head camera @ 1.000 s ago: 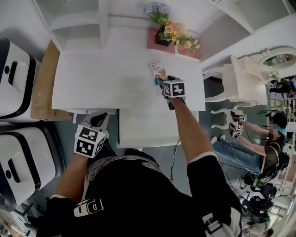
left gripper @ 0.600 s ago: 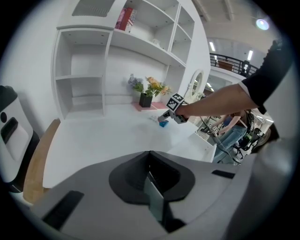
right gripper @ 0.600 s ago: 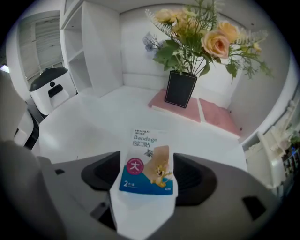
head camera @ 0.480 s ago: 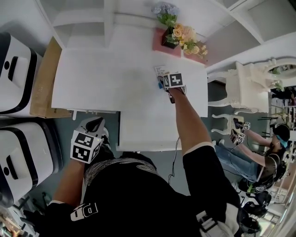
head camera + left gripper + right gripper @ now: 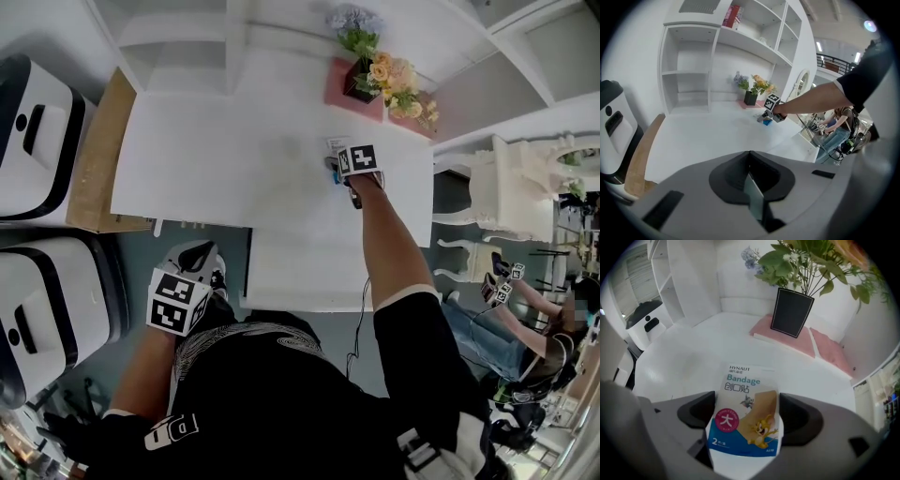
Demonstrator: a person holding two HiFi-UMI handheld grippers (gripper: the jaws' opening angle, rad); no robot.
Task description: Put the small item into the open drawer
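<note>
**A:** Where's the bandage packet (image 5: 744, 416)?

**B:** It lies flat on the white table (image 5: 216, 159), print side up. From the middle of the tabletop in the head view, it is out toward two o'clock. It sits right between the jaws of the right gripper (image 5: 336, 171).

**A:** Clamped on it?

**B:** No. Those jaws have just been opening and now stand wide apart, one on each side of the packet. The pads do not press on it. The gripper points steeply down at the tabletop.

**A:** And the drawer (image 5: 309, 272)?

**B:** It is pulled out from the table's near edge, at six o'clock from the right gripper. The packet is not in it.

**A:** What's the left gripper (image 5: 195, 255) doing?

**B:** It hangs off the table at about eight o'clock from the drawer, beside the person's body. Its jaws are together with nothing between them.

**A:** Anything close to the packet?

**B:** In the right gripper view a black vase (image 5: 791, 312) of flowers (image 5: 801, 263) stands at one o'clock from it, on pink pads (image 5: 785, 341). It is near the packet but does not touch it.

**A:** And round the table?

**B:** In the head view a wooden board (image 5: 92, 159) runs along the table's nine o'clock side, and white machines (image 5: 37, 141) sit beyond it. A white shelf unit (image 5: 689, 70) rises at twelve o'clock. A second person (image 5: 487, 323) sits at four o'clock, well apart.
</note>
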